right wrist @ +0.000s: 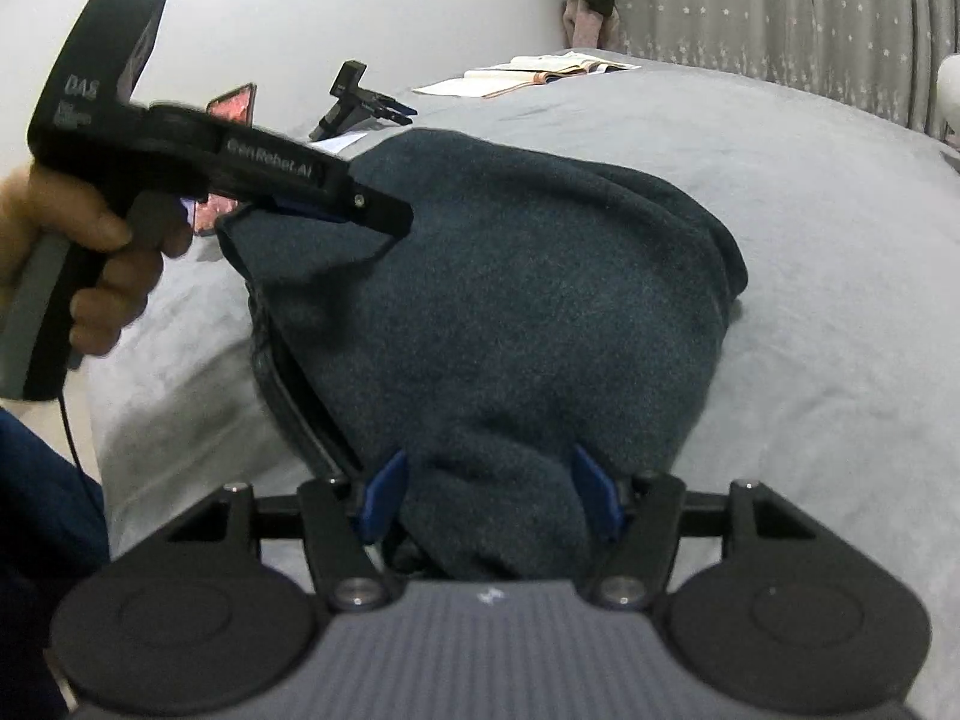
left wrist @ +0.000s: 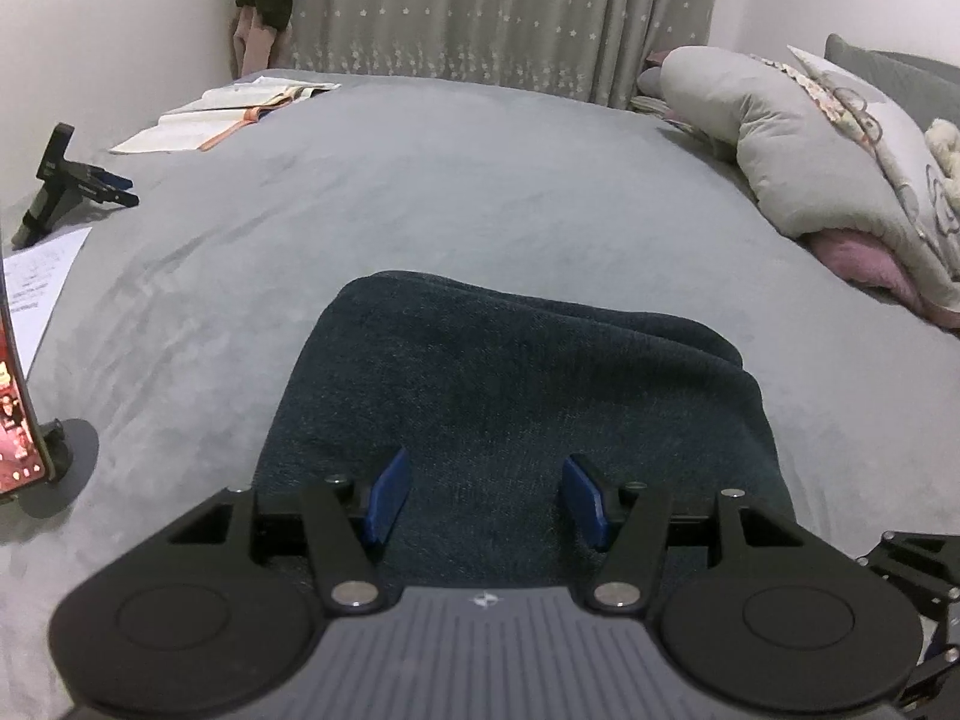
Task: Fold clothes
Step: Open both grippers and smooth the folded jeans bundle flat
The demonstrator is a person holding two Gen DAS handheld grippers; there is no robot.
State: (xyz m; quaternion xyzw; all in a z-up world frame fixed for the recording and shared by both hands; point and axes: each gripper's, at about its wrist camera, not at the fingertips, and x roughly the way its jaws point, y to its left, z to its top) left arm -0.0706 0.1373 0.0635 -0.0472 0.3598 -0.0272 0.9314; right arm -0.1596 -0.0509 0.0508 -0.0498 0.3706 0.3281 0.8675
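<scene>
A dark blue-grey fleece garment (left wrist: 516,396) lies folded into a thick bundle on the grey bed (left wrist: 420,180). My left gripper (left wrist: 486,498) hovers over its near part, blue pads apart, nothing pinched between them. In the right wrist view a hand holds this left gripper (right wrist: 384,216) above the garment's (right wrist: 510,300) far left corner. My right gripper (right wrist: 487,499) stands open at the garment's near edge. A rounded fold of the cloth bulges up between its spread pads, and a zipper edge (right wrist: 312,408) runs down the left side.
A phone on a stand (left wrist: 15,420) and a printed sheet (left wrist: 42,282) sit at the left bed edge. Farther back lie a spare black gripper (left wrist: 66,180) and an open book (left wrist: 228,114). Pillows and a quilt (left wrist: 810,144) pile up at the right, below a starred curtain (left wrist: 510,12).
</scene>
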